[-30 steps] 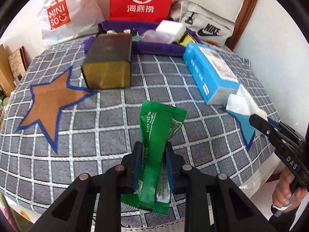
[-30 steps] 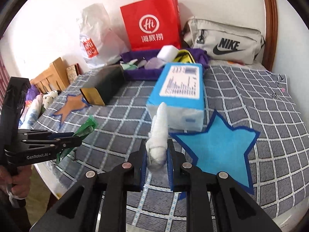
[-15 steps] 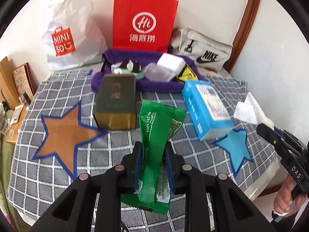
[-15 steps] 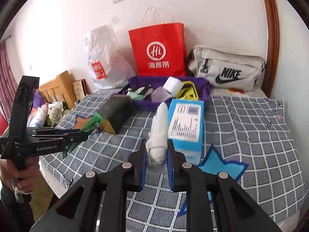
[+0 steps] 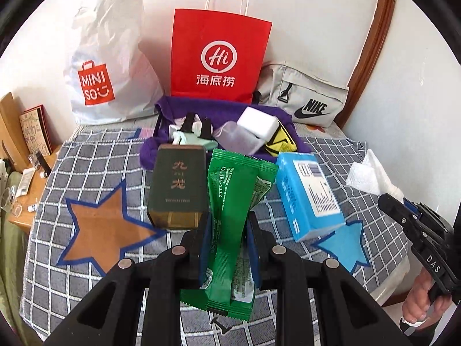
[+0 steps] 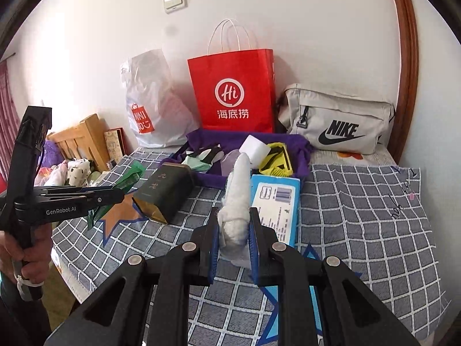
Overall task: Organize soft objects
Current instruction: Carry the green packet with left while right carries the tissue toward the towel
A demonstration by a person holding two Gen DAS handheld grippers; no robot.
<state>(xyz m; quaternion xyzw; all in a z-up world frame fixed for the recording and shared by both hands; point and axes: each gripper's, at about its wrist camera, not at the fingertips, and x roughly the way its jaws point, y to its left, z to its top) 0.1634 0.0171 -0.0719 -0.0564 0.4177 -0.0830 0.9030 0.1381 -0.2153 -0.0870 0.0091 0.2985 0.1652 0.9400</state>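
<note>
Left gripper (image 5: 229, 240): jaws clamped on a green packet (image 5: 233, 216), raised. Right gripper (image 6: 232, 238): jaws clamped on a white tissue wad (image 6: 234, 204), raised. Each held by one hand.

The green packet (image 5: 230, 216) hides part of the dark tin (image 5: 177, 186) at its three o'clock side. The left gripper (image 5: 227, 248) covers the packet's middle. The white cloth (image 6: 234, 201) blocks the nine o'clock edge of the blue box (image 6: 276, 204). Small print on that box is too tiny to read. The purple tray (image 6: 299, 150) hides the red bag's (image 6: 230, 92) bottom edge.
</note>
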